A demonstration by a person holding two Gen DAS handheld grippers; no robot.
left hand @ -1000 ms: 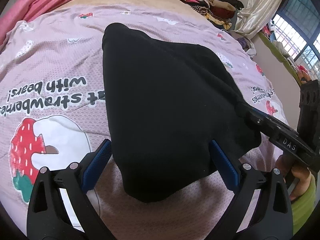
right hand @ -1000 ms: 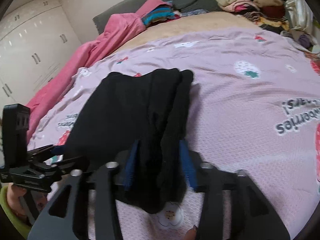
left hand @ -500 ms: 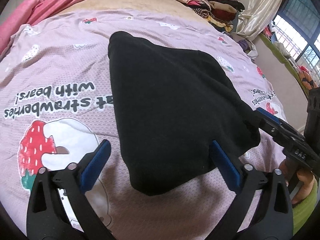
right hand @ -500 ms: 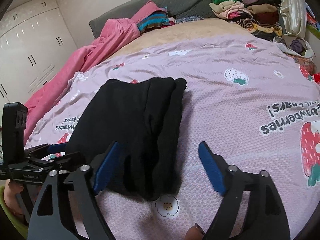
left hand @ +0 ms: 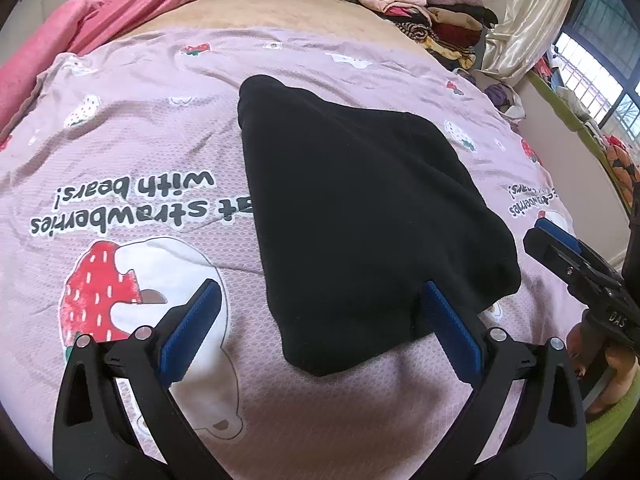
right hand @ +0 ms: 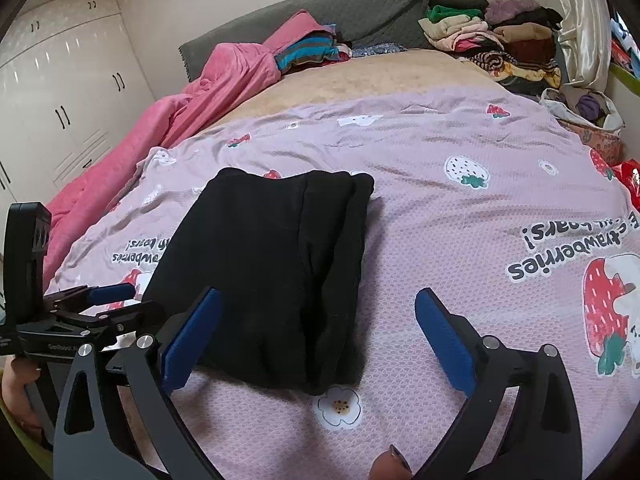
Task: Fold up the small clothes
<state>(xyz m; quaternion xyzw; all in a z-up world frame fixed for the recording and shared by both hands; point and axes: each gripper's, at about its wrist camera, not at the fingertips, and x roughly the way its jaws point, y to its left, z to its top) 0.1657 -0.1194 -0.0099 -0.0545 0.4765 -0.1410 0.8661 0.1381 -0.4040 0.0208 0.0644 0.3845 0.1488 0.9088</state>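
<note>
- The bed fills both views, spread with a lilac strawberry-print cover [right hand: 460, 220]; its far edge gives way to a bare tan stretch [right hand: 380, 76] before the grey headboard [right hand: 320, 16].
- Open cover lies broad to the right of the garment in the right wrist view, out to the big strawberry print, and to its left in the left wrist view, over the lettering.
- A pink quilt [right hand: 180, 120] is bunched along the bed's left edge, beside white wardrobe doors [right hand: 52, 92].
- A heap of folded clothes [right hand: 500, 44] crowds the far right corner, near a pale curtain [left hand: 528, 32] and window.
- The folded black garment [left hand: 360, 208] lies flat near the middle of the cover, a rough rectangle; its layered fold edge runs down the right side in the right wrist view, its near corner close to a printed daisy [right hand: 338, 406].
- The right gripper [right hand: 316, 336] hovers over the garment's near end, jaws opening wide; the cloth lies between them but the blue pads are clear of it, nothing grasped.
- The left gripper [left hand: 320, 328] is spread wide too, released, above the garment's near corner; its right pad overlaps the cloth's edge in view, whether touching I cannot tell.
</note>
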